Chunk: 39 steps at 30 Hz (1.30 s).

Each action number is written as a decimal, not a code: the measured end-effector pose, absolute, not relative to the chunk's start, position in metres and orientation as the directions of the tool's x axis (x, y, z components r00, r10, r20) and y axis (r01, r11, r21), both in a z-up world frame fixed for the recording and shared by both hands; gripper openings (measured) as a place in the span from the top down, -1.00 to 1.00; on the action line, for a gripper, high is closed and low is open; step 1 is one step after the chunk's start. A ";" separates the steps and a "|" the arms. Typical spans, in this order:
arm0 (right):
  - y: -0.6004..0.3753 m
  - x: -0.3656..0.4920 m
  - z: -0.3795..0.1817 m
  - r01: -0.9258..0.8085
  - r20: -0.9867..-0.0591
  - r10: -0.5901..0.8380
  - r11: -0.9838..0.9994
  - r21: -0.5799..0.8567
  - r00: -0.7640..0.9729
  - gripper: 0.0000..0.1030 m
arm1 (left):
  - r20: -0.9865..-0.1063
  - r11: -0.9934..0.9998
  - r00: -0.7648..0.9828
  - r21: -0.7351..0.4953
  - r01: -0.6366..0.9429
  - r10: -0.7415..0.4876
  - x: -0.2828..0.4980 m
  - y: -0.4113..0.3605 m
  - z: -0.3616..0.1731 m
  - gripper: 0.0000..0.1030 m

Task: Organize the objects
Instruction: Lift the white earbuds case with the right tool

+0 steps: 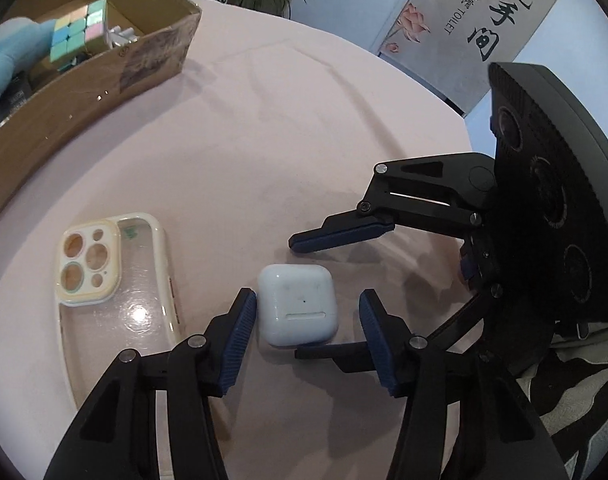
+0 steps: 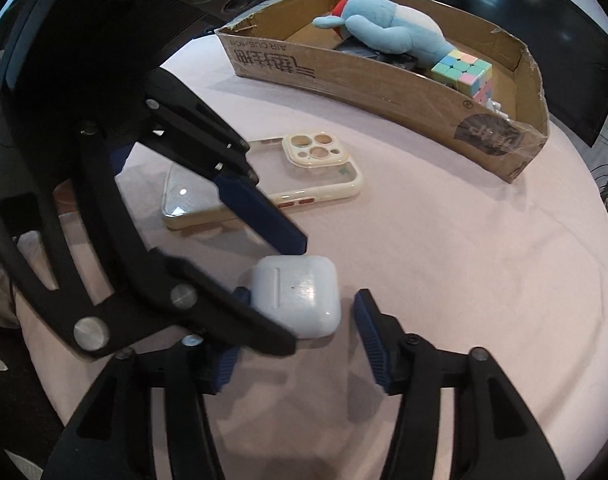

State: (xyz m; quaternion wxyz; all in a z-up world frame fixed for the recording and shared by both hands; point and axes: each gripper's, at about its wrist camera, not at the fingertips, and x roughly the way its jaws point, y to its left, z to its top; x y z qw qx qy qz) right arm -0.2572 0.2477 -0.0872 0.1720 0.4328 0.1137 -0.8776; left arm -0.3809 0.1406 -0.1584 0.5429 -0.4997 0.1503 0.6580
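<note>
Two grippers meet over one white earbud case (image 1: pixel 296 305) lying flat on the pink-covered bench (image 1: pixel 264 140). From the left wrist view, the left gripper (image 1: pixel 307 332) straddles the case: its left pad sits against the case's side, while the right pad stands clear of it, so the jaws are partly open and not clamped. The right gripper (image 2: pixel 296 322) reaches in from the other side; one of its fingers lies just beyond the case, the other runs under the near edge of it, and its jaws are also partly open, with a visible gap at the right pad. Just beside the case, to the left in the left wrist view, lies a clear phone case (image 1: pixel 116 292) with a cream rim, camera cutouts facing up. Farther back stands a cardboard box (image 2: pixel 383 92) holding a pastel puzzle cube (image 2: pixel 463 70) and a blue plush toy (image 2: pixel 395 32).
</note>
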 end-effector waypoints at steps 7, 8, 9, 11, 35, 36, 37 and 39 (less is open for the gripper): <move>0.245 -0.248 -0.089 0.413 -0.776 -0.226 -0.909 -0.049 -0.589 0.20 | -0.842 -0.368 0.073 -0.310 -0.877 0.535 -0.379 0.154 -0.162 0.03; 0.245 -0.247 -0.089 0.416 -0.777 -0.227 -0.908 -0.050 -0.588 0.20 | -0.848 -0.365 0.073 -0.302 -0.880 0.526 -0.377 0.152 -0.161 0.04; 0.245 -0.247 -0.089 0.418 -0.778 -0.230 -0.907 -0.046 -0.585 0.20 | -0.854 -0.368 0.068 -0.293 -0.882 0.516 -0.377 0.153 -0.161 0.12; 0.245 -0.248 -0.089 0.418 -0.780 -0.232 -0.908 -0.042 -0.581 0.19 | -0.859 -0.368 0.063 -0.283 -0.886 0.509 -0.377 0.154 -0.161 0.12; 0.244 -0.243 -0.090 0.365 -0.762 -0.213 -0.931 -0.032 -0.611 0.17 | -0.875 -0.403 -0.082 -0.135 -0.905 0.477 -0.352 0.153 -0.156 0.21; 0.244 -0.244 -0.090 0.365 -0.763 -0.213 -0.930 -0.032 -0.610 0.17 | -0.878 -0.403 -0.081 -0.133 -0.905 0.472 -0.353 0.155 -0.157 0.20; 0.244 -0.244 -0.090 0.365 -0.764 -0.212 -0.930 -0.033 -0.610 0.17 | -0.881 -0.401 -0.081 -0.130 -0.907 0.467 -0.353 0.156 -0.157 0.20; 0.244 -0.244 -0.090 0.366 -0.764 -0.212 -0.930 -0.034 -0.610 0.18 | -0.883 -0.401 -0.082 -0.126 -0.907 0.463 -0.355 0.159 -0.158 0.20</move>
